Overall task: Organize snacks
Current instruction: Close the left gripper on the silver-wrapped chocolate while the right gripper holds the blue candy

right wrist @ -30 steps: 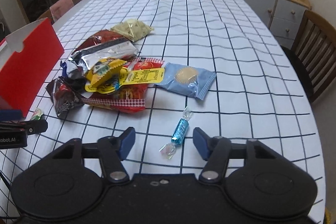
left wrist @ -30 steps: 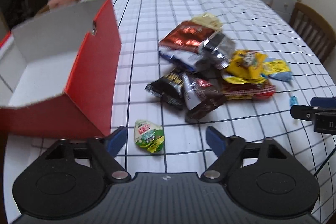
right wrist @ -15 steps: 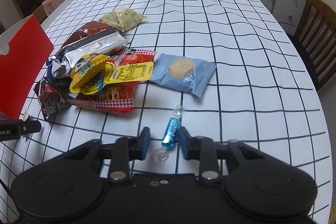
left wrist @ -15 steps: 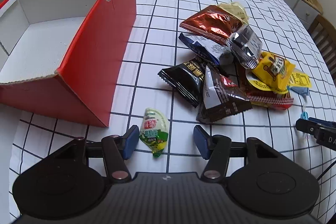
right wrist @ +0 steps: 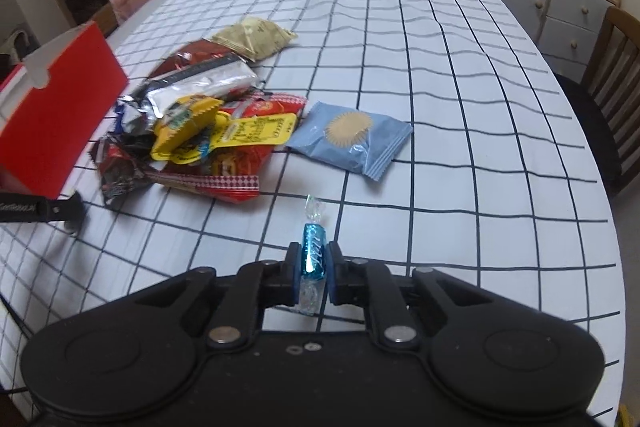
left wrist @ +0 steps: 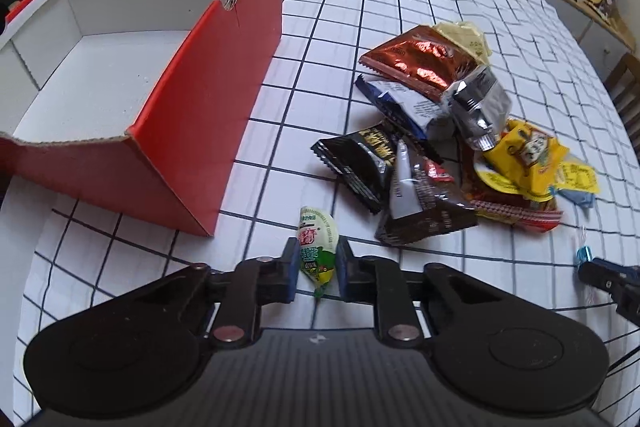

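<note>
My left gripper (left wrist: 317,261) is clenched on a small green and white teardrop-shaped snack sachet (left wrist: 317,247). Both blue pads press on its lower half, and its rounded white top sticks out in front of the fingers. The pointed bottom end hangs just behind the pads, over the white tablecloth with a dark grid (left wrist: 360,7). I cannot tell if the sachet touches the cloth.

My right gripper (right wrist: 313,267) is also closed tight, on a shiny blue wrapped candy with clear twisted ends (right wrist: 313,249). The pads squeeze the blue middle part. One clear twist points forward and the other lies between the fingers, close to the gripper body.

To the left of my left gripper stands an open cardboard box, red outside and white inside (left wrist: 192,99). Its near corner is close to the sachet but apart from it.

Between the two grippers lies the pile of snack packets (left wrist: 432,131): black, brown, copper-red foil, silver, yellow and red ones, overlapping each other. A light blue packet with a round golden biscuit picture (right wrist: 352,139) lies just beside the pile, on its right side, ahead of the candy.
</note>
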`<state>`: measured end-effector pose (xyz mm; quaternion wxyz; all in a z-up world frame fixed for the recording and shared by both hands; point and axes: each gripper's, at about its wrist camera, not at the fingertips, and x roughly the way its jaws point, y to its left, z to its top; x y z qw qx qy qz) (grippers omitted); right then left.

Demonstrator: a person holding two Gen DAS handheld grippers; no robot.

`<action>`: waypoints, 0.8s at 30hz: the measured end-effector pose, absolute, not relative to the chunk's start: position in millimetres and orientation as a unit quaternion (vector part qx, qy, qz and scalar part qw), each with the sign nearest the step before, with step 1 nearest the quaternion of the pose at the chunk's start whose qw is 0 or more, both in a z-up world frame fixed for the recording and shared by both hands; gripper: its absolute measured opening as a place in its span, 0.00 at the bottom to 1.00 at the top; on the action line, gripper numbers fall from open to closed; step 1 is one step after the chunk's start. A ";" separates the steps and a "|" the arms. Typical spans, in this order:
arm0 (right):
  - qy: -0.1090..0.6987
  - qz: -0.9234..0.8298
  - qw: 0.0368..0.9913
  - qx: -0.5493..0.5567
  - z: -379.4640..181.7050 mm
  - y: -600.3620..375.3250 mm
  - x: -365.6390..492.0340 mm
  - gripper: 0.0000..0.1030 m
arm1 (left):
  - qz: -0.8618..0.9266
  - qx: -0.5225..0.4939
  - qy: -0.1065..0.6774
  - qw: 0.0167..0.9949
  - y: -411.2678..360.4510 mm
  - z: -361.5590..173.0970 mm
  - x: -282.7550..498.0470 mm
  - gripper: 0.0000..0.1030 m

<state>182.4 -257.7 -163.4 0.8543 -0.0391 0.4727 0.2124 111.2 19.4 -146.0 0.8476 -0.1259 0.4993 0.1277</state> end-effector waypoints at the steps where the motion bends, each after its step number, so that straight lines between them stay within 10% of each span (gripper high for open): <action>1: 0.469 0.218 0.855 -0.040 -160.3 -259.5 180.9 0.10 | 0.130 -0.129 0.497 0.848 17.0 -144.2 110.0 0.15; 24: 0.433 0.316 0.843 -0.040 -119.9 -256.7 151.0 0.10 | 0.174 -0.150 0.463 0.856 14.7 -116.3 54.5 0.20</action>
